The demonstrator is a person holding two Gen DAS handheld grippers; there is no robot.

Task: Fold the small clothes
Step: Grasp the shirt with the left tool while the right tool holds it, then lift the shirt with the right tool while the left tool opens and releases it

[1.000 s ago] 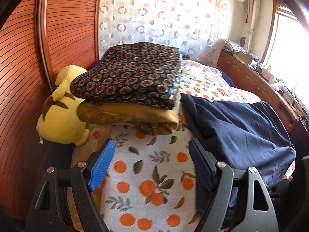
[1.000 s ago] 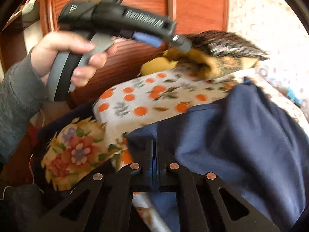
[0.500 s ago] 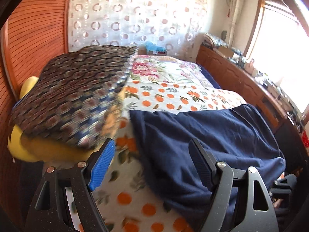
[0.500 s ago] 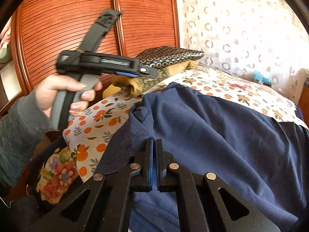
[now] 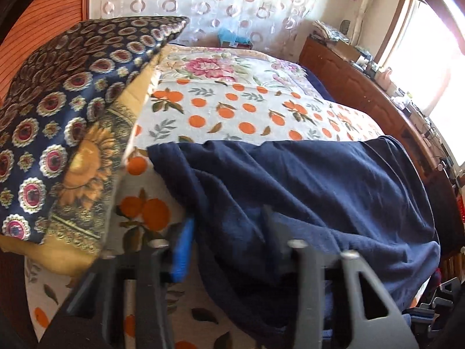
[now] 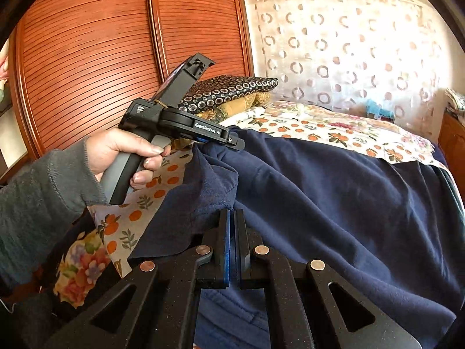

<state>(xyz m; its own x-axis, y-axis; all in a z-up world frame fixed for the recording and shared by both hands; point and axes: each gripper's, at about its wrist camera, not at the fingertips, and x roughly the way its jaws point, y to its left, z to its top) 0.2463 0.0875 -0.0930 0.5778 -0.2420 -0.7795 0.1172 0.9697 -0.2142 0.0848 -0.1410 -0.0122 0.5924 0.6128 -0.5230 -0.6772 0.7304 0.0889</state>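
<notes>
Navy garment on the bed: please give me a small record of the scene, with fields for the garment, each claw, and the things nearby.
garment: navy garment, spread rumpled over the orange-print sheet
left claw: left claw at the garment's near corner, jaws closing, cloth between them
right claw: right claw shut on a fold of the garment
left hand: hand with grey sleeve squeezing the handle
nearby: folded patterned blanket to the left, beside the garment
background: wooden slatted doors, curtain with rings
</notes>
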